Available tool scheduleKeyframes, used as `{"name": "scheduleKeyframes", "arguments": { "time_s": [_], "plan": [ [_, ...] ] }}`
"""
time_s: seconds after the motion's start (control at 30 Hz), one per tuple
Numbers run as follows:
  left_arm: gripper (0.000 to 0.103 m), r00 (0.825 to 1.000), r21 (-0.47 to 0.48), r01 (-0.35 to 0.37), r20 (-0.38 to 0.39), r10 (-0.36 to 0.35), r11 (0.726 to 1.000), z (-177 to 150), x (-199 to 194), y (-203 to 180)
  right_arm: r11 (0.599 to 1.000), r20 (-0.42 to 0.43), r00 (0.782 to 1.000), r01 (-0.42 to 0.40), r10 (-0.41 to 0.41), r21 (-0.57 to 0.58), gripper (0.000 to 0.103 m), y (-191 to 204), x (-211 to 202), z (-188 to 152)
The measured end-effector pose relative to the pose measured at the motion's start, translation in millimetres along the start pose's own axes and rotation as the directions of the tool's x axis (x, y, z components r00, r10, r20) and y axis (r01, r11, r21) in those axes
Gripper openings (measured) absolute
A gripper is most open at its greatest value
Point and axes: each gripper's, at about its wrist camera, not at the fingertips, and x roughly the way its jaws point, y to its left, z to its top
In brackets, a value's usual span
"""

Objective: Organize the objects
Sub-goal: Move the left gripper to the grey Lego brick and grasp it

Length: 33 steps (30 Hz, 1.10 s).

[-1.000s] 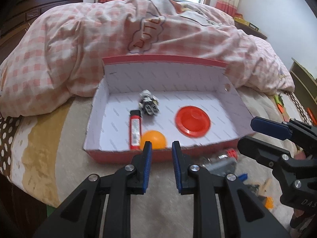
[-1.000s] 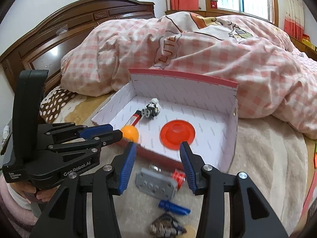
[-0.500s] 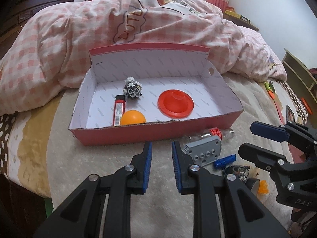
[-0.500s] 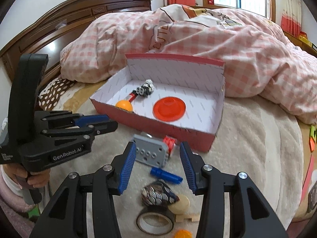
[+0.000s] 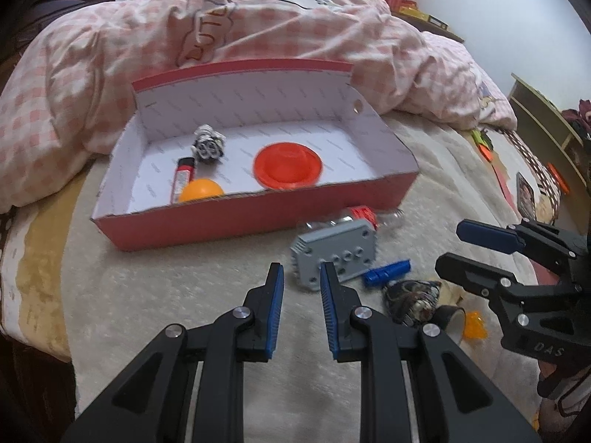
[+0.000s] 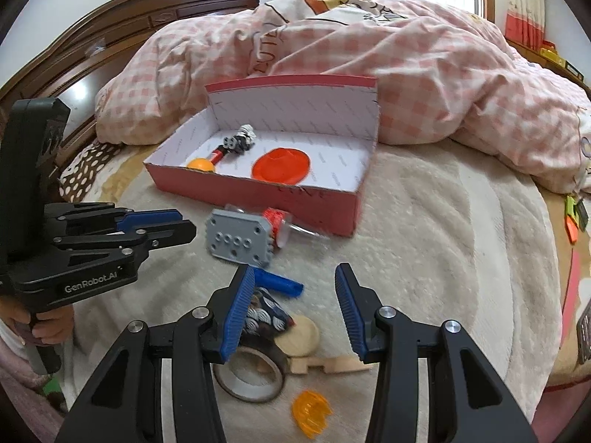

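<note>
Showing only in the right wrist view: tape roll (image 6: 248,376) and wooden piece (image 6: 325,363).

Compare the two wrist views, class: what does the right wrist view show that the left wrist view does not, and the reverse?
Only the right wrist view shows the wooden disc, the wooden piece beside it, the dark headboard and the hand holding the left tongs.

Only the left wrist view shows the shelf at the far right.

Both show the red box, orange ball, red disc, grey block, blue peg and tape roll.
</note>
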Motion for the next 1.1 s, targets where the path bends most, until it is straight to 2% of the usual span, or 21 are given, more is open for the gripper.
{"name": "scheduleKeyframes", "arguments": {
  "time_s": [0.2,0.33,0.5,0.63,0.77,0.9,1.0,1.1],
  "plan": [
    [0.02,0.999,0.015,0.032,-0.01,-0.031,0.999,-5,5,-10,1.0,-0.029,0.999,0.015,-0.014,0.009,0.047,-8,3,-9],
    [0.02,0.998,-0.026,0.055,-0.014,-0.055,0.998,-1,10,-12,1.0,-0.035,0.999,0.015,-0.014,0.018,0.047,-10,7,-14],
    [0.022,0.999,-0.085,0.028,-0.034,-0.031,0.996,2,20,-12,0.999,-0.037,0.999,0.004,-0.003,0.035,0.047,-12,11,-16],
    [0.047,0.998,-0.107,0.012,-0.061,-0.019,0.994,0,28,-12,0.999,-0.034,0.999,-0.001,0.002,0.042,0.047,-12,11,-18],
    [0.063,0.994,-0.119,0.014,-0.102,-0.026,0.993,-2,36,-13,0.999,-0.032,0.999,-0.003,0.004,0.05,0.047,-13,11,-19],
    [0.065,0.996,-0.114,0.013,-0.087,-0.023,0.993,0,33,-18,0.998,-0.032,0.999,-0.001,0.003,0.059,0.047,-15,11,-21],
    [0.08,0.999,-0.085,0.009,-0.044,-0.013,0.996,7,28,-27,0.998,-0.037,0.999,0.006,-0.003,0.062,0.047,-17,11,-22],
    [0.08,0.999,-0.062,-0.016,-0.031,0.014,0.998,14,30,-34,0.998,-0.036,0.999,0.006,-0.004,0.067,0.047,-18,10,-23]
  ]
}}
